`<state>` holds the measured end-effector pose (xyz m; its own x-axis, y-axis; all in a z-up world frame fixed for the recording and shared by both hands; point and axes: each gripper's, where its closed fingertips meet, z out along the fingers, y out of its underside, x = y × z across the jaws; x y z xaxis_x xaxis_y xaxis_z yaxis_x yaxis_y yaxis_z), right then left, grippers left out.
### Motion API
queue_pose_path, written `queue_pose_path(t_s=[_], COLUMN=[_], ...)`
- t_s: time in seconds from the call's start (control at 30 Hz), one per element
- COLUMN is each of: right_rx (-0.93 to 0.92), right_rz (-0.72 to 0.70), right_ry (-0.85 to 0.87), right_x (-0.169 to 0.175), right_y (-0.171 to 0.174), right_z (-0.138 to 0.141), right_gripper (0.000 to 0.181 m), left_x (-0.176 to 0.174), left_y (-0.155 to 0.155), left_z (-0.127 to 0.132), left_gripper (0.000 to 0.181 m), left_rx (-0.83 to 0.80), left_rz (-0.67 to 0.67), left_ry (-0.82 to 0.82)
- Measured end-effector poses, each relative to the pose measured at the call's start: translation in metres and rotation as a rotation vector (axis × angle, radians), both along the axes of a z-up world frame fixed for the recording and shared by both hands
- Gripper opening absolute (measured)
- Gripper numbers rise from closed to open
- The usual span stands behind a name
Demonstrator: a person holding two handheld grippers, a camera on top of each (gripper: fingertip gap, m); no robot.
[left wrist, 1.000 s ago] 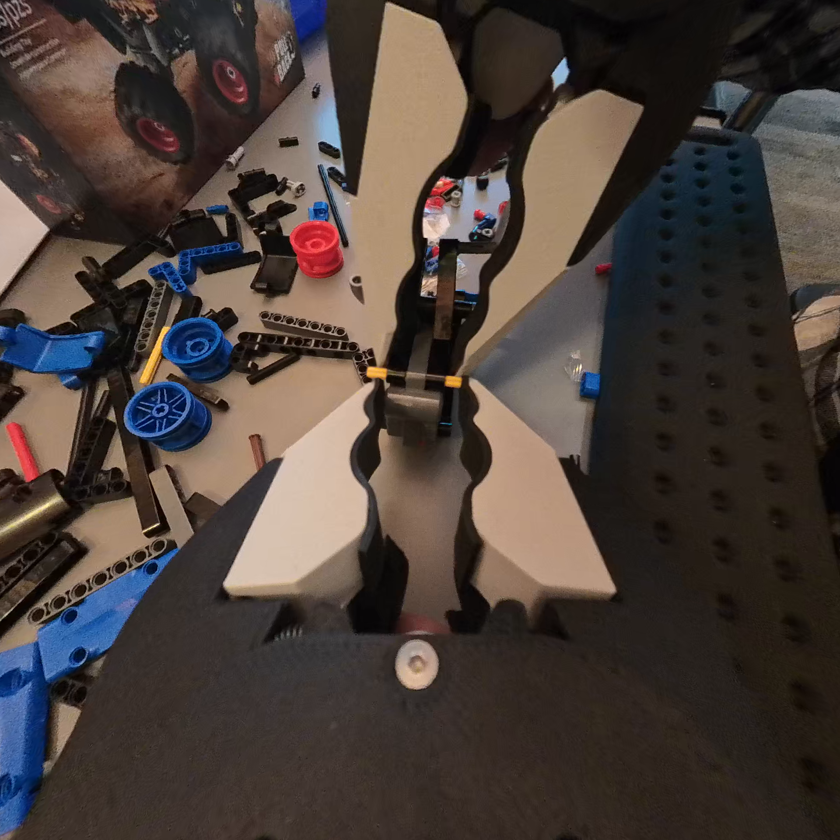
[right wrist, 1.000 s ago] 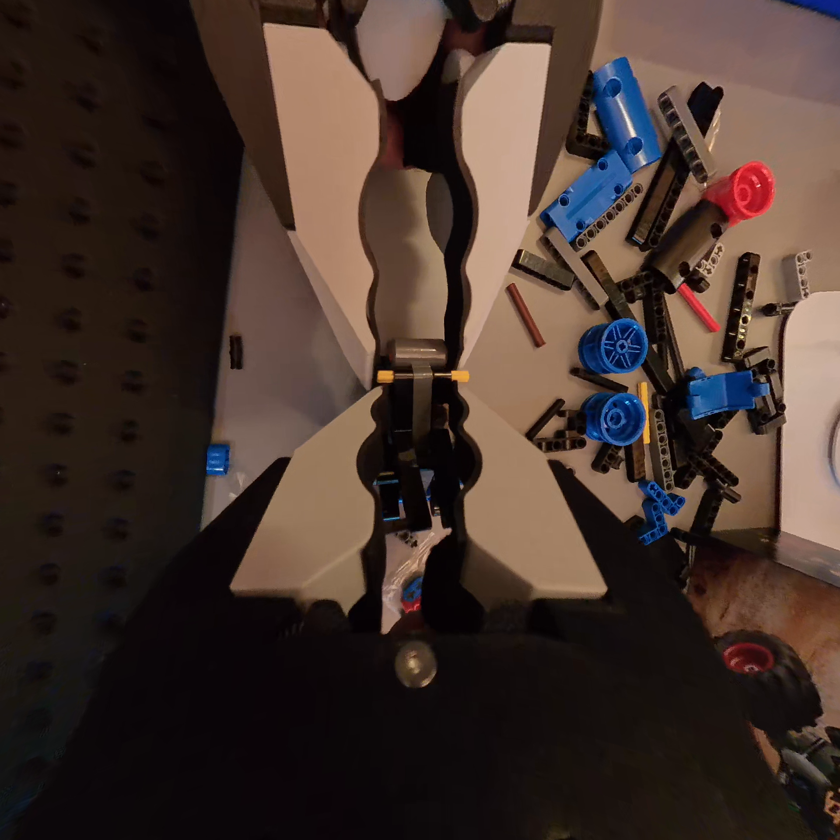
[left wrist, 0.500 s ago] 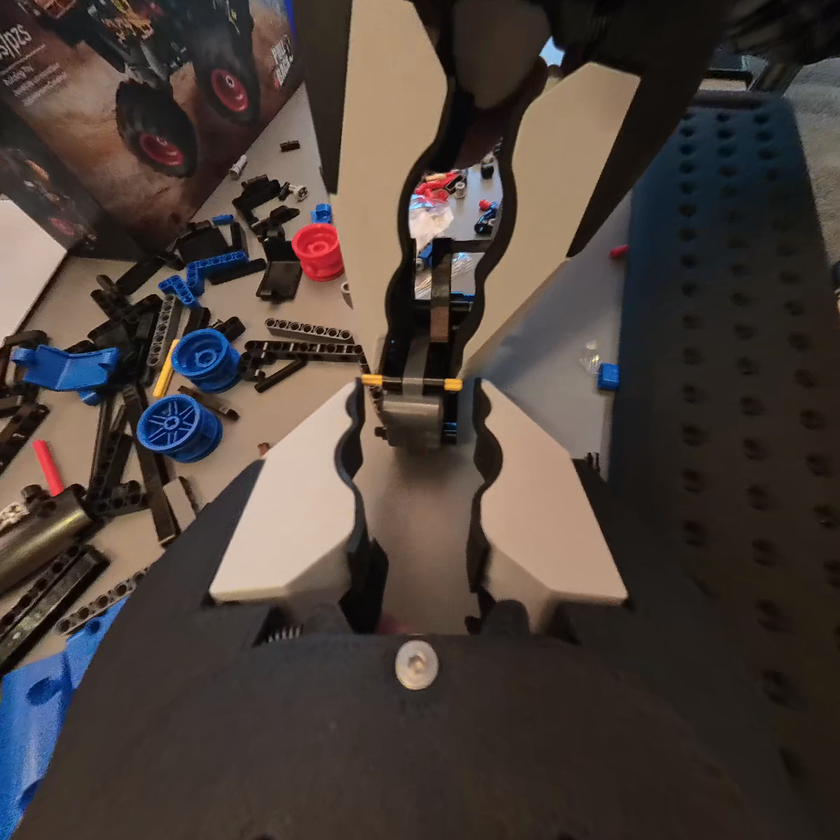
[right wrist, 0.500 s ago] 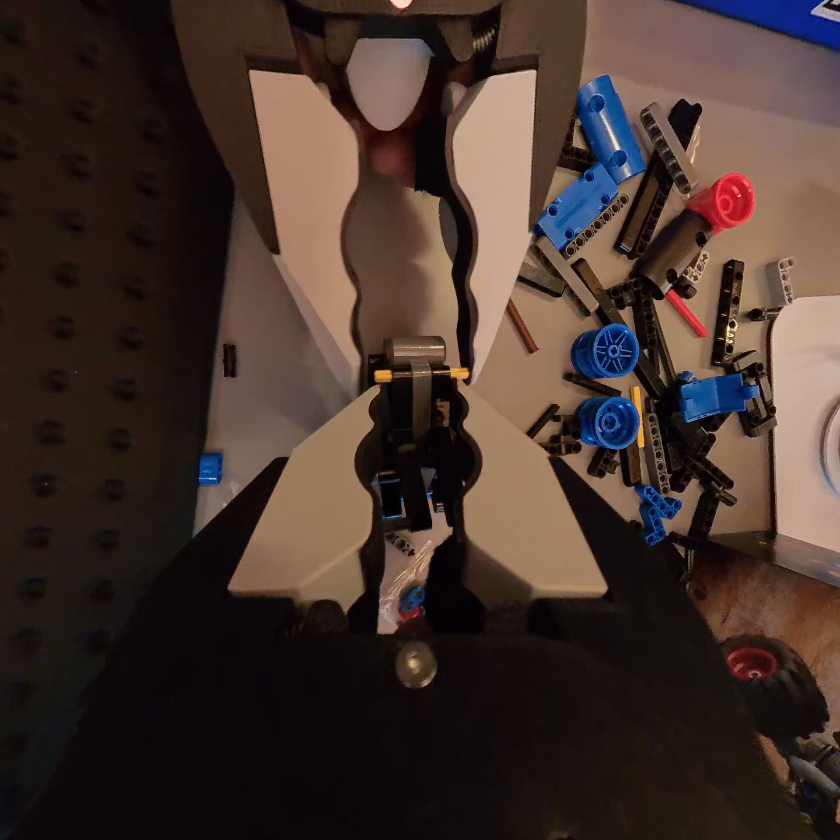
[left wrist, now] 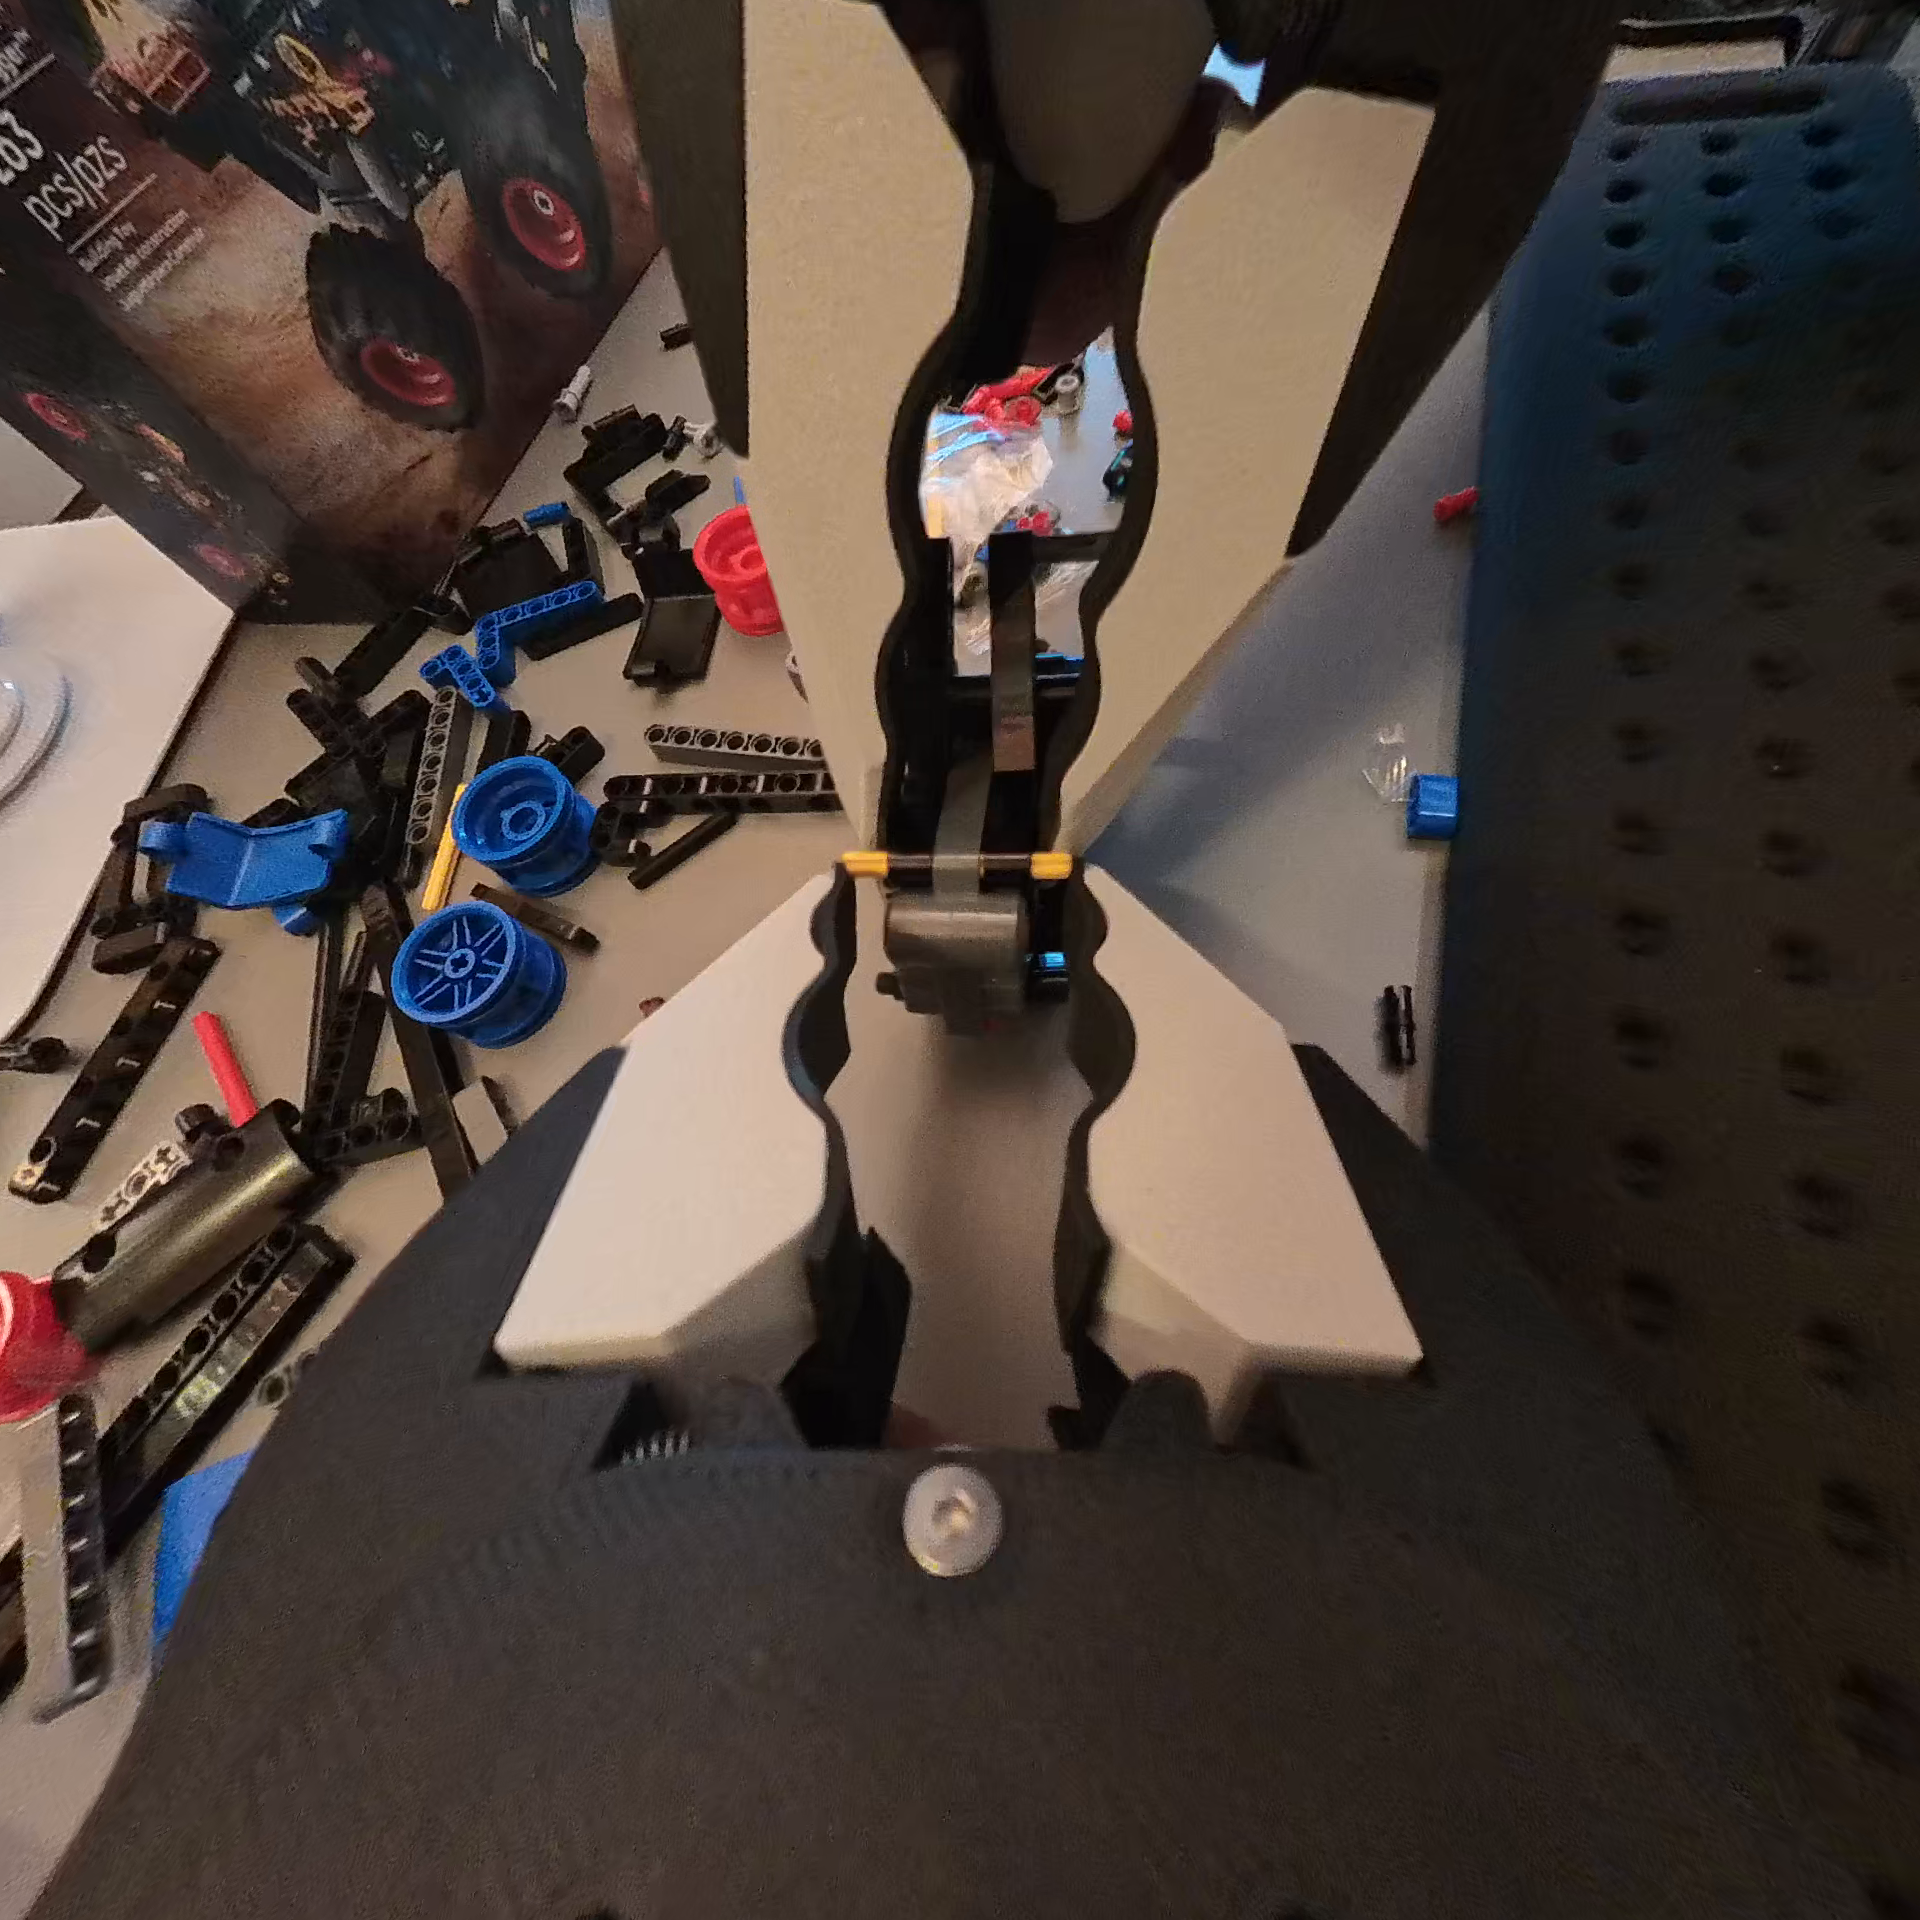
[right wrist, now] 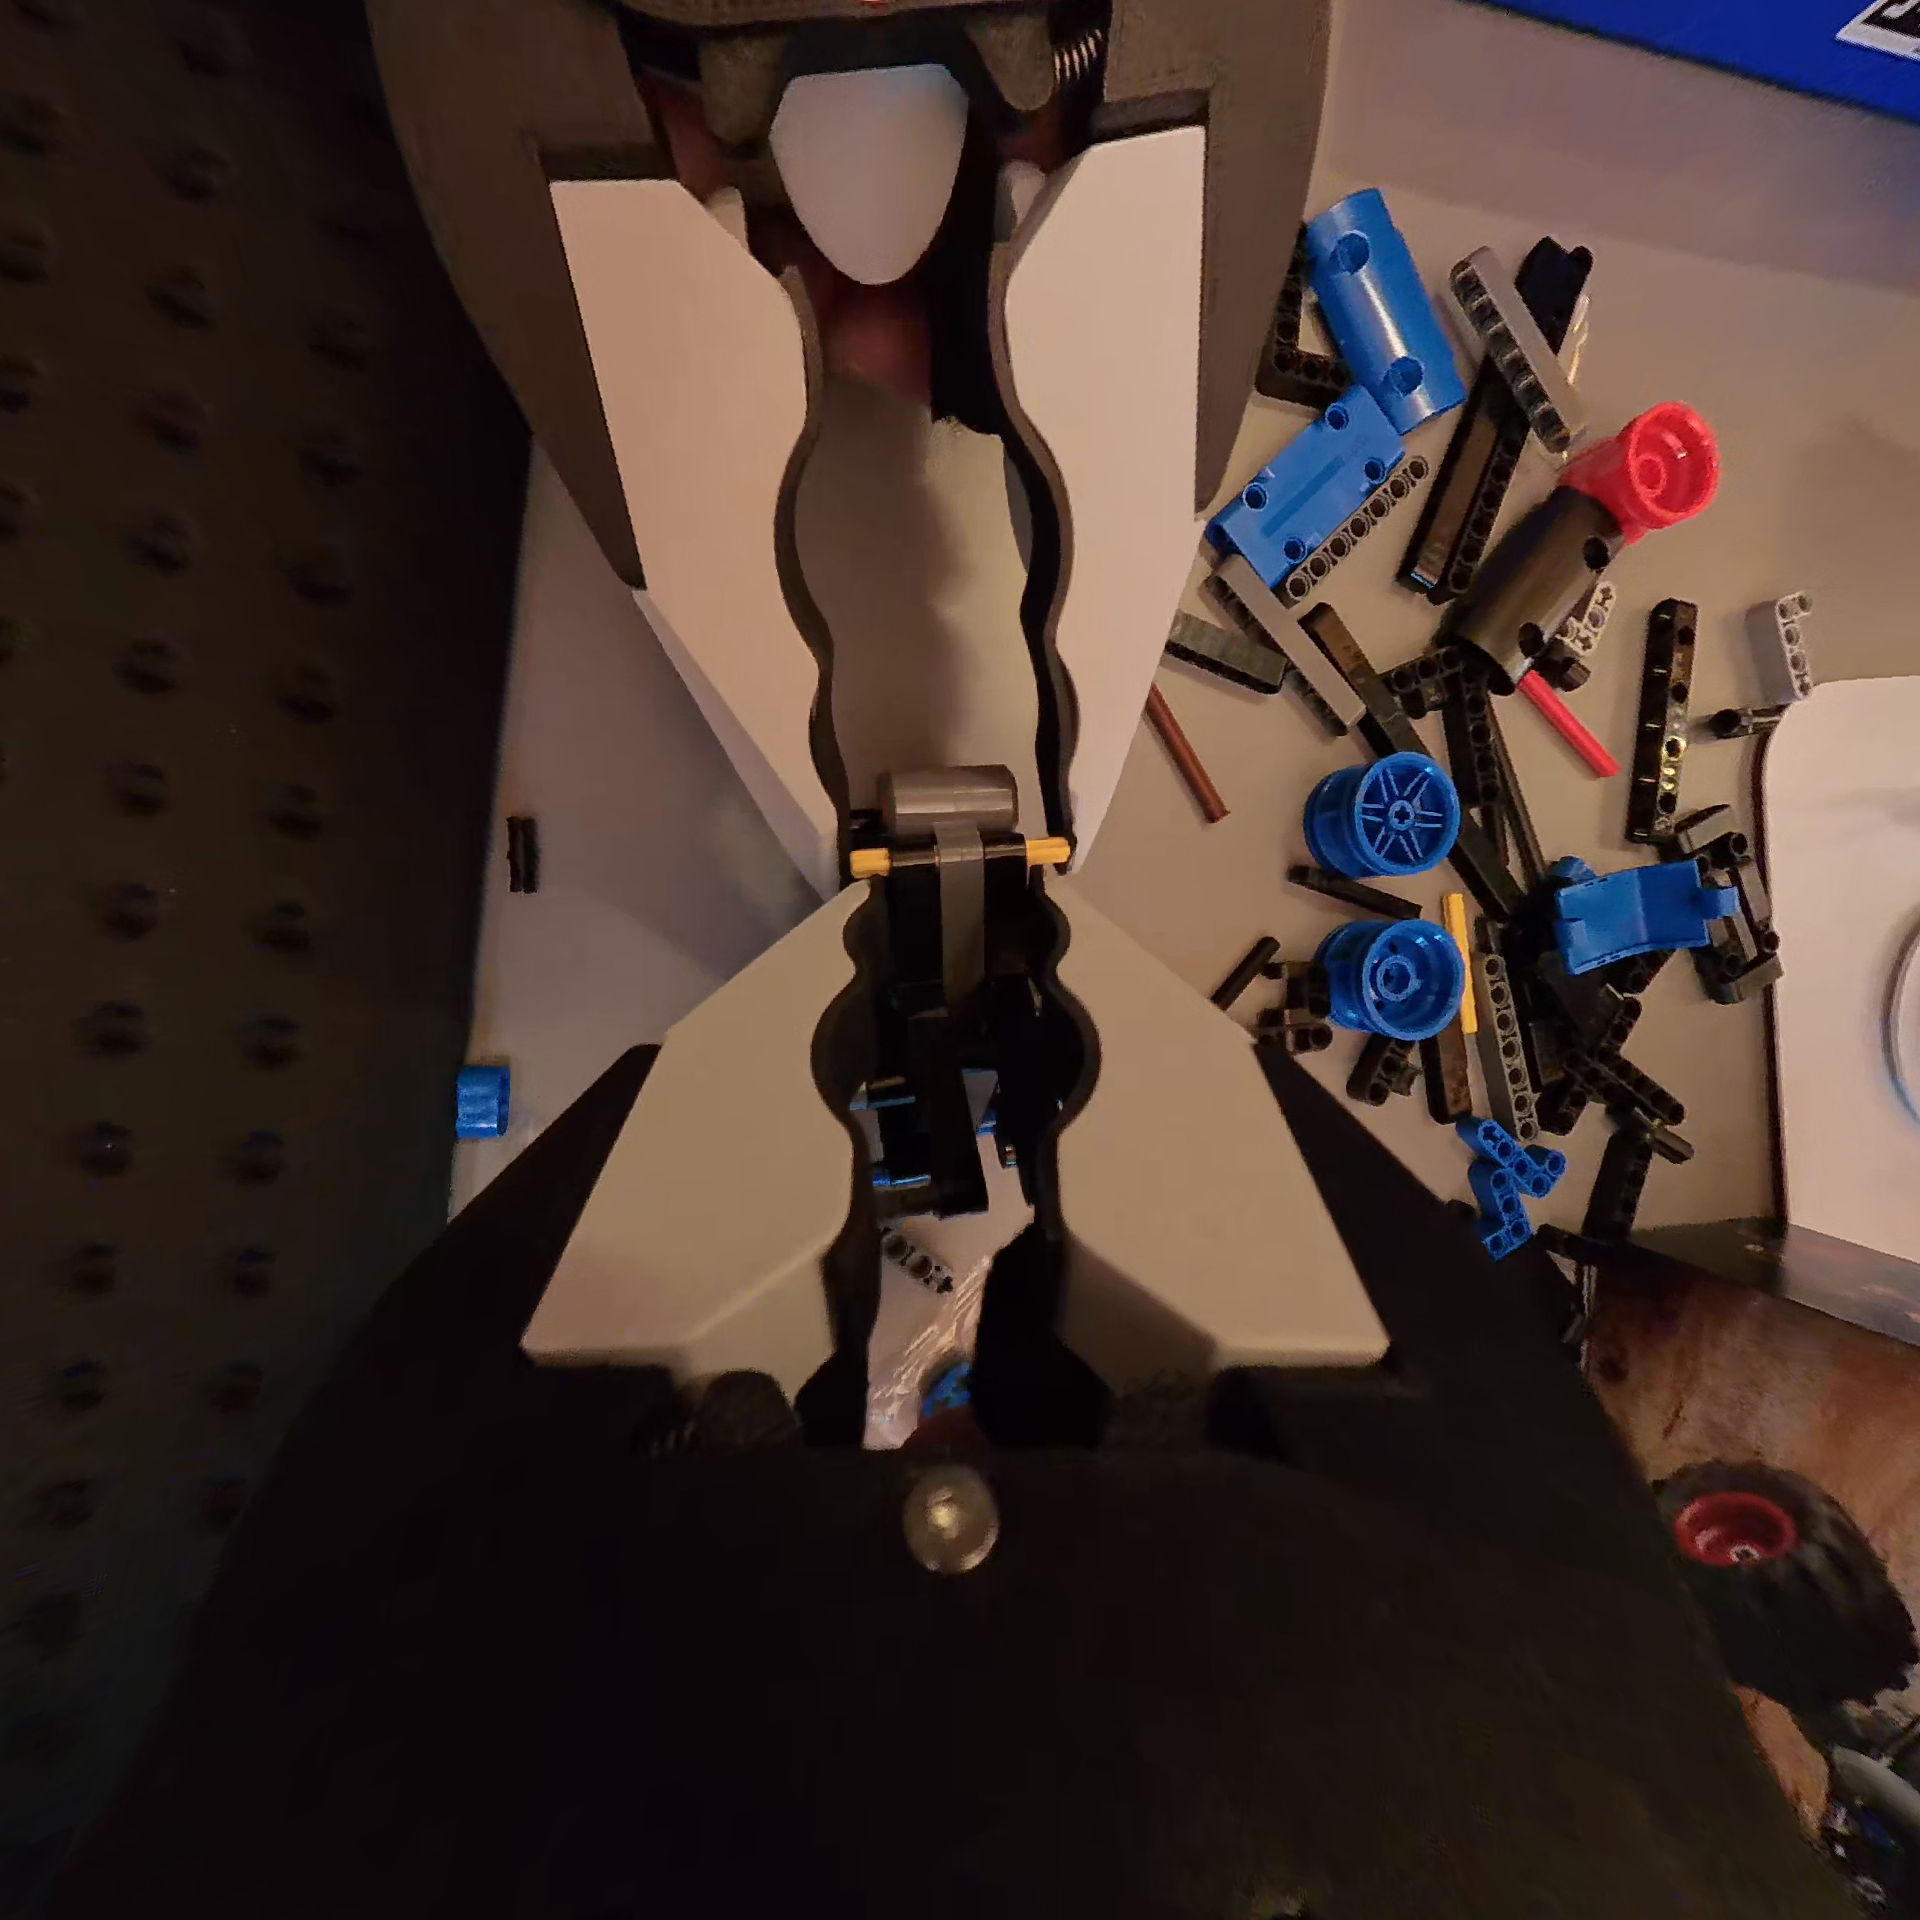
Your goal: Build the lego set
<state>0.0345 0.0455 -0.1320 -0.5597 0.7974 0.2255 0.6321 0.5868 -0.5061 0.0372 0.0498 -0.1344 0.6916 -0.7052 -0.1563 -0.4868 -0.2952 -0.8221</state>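
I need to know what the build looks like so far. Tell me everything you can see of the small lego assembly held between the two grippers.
The lego assembly is mostly black beams, with a grey rounded block at one end, a thin yellow-tipped cross axle and small blue bits. Plastic, held above the table. The right gripper clamps its black end; the left gripper stands open around the grey end.

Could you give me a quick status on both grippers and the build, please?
Left hand-held gripper open. Right hand-held gripper shut on black sub-assembly. Nothing in the way.

Loose parts (left wrist: pixel 436 831) left of assembly (left wrist: pixel 961 935)
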Motion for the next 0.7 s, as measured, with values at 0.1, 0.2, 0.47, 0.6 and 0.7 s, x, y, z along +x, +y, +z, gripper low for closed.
queue_pose_path(t_s=[0.1,0.2,0.47,0.6,0.7], right_rx=[-0.002,-0.024,-0.047,-0.09,-0.098], right_rz=[-0.022,-0.034,-0.124,-0.172,-0.192], right_ry=[0.055,0.125,0.314,0.351,0.367], right_x=[-0.008,-0.01,-0.002,0.006,0.012], right_y=[0.002,0.003,0.025,0.041,0.048], right_z=[0.006,0.021,0.063,0.064,0.059], right_gripper=[0.036,0.04,0.043,0.041,0.04], left_x=[-0.006,-0.018,-0.051,-0.057,-0.066], left_y=[-0.002,-0.007,-0.022,-0.028,-0.032], left_z=[0.004,0.0,-0.006,-0.008,-0.008], left_gripper=[0.039,0.039,0.039,0.039,0.039], left_rx=[-0.021,-0.021,-0.033,-0.033,-0.032], left_rz=[0.023,0.06,0.16,0.199,0.239], left_ry=[-0.047,-0.013,0.003,0.015,0.029])
